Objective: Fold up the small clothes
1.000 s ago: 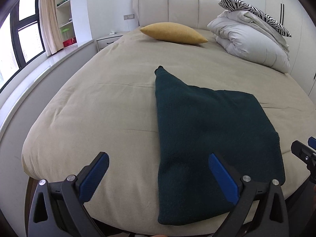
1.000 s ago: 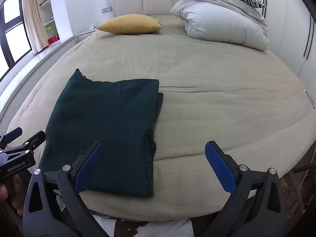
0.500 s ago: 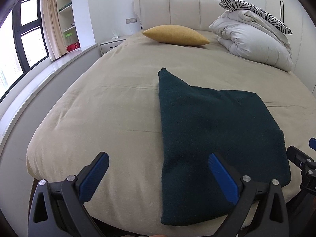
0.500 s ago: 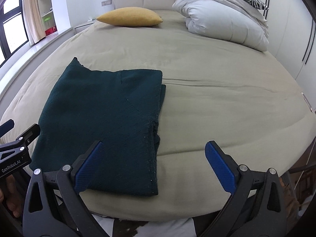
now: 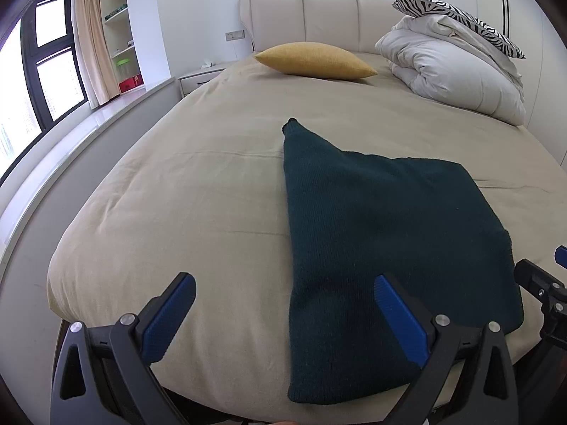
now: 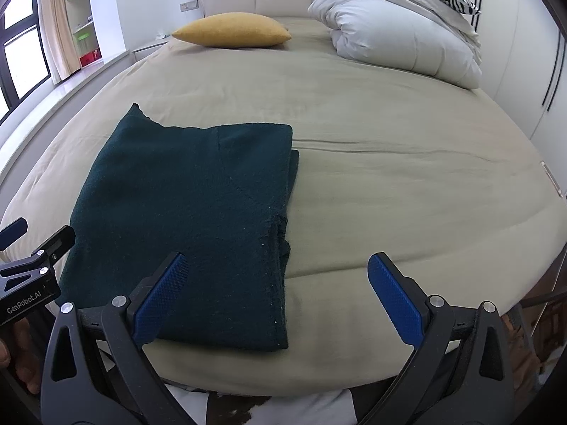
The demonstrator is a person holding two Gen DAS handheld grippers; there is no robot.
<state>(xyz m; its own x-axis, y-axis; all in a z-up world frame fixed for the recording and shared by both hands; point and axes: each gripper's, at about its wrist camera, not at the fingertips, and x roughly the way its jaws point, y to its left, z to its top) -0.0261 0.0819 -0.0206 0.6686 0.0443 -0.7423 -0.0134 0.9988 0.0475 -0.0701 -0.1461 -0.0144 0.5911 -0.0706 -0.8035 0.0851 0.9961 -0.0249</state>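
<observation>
A dark green knit garment (image 5: 382, 241) lies folded flat near the foot of the beige bed (image 5: 198, 191); one narrow corner points toward the headboard. In the right wrist view the same garment (image 6: 198, 205) shows doubled layers along its right edge. My left gripper (image 5: 283, 315) hovers open over the garment's near left edge, holding nothing. My right gripper (image 6: 276, 297) is open above the garment's near right corner, also holding nothing. Each gripper shows at the edge of the other's view.
A yellow cushion (image 5: 315, 61) lies near the headboard. A folded white duvet (image 5: 453, 74) with a zebra-print pillow (image 5: 457, 10) on top sits at the far right. A window ledge (image 5: 81, 131) and a nightstand (image 5: 198, 79) are on the left. White wardrobes (image 6: 524, 56) stand on the right.
Both grippers have moved slightly forward and lower toward the garment, which looks a little larger now. The garment itself has not moved.
</observation>
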